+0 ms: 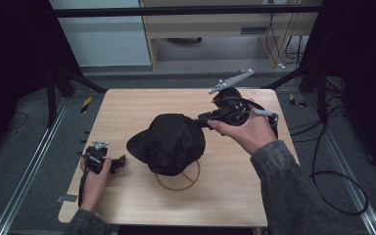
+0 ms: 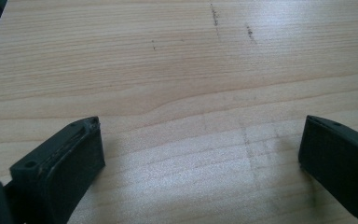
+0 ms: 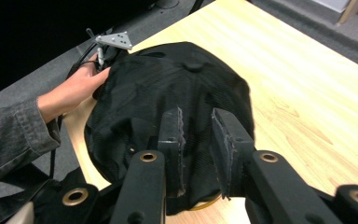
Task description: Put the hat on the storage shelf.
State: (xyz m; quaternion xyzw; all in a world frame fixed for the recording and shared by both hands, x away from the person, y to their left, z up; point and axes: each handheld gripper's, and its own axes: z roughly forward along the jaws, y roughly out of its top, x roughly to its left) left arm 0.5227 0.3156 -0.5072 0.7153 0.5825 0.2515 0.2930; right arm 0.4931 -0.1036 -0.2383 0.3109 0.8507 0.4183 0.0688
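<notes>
So the right gripper [image 3: 196, 135] has its jaws pinched on the back edge of a black baseball cap [image 1: 172, 142], coming in from about 2 o'clock in the high view. The cap sits mid-counter [image 1: 127, 105], brim pointing toward 9 o'clock, perched over a thin wooden ring stand [image 1: 178, 183] that peeks out at 6 o'clock. Over at 8 o'clock the left gripper [image 1: 120, 161] rests low on the wood, jaws spread wide apart with nothing between them.

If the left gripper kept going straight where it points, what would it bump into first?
Probably the black cap. From above, the left gripper, open over bare table, points toward it with nothing between them, though its tilt is unclear.
</notes>
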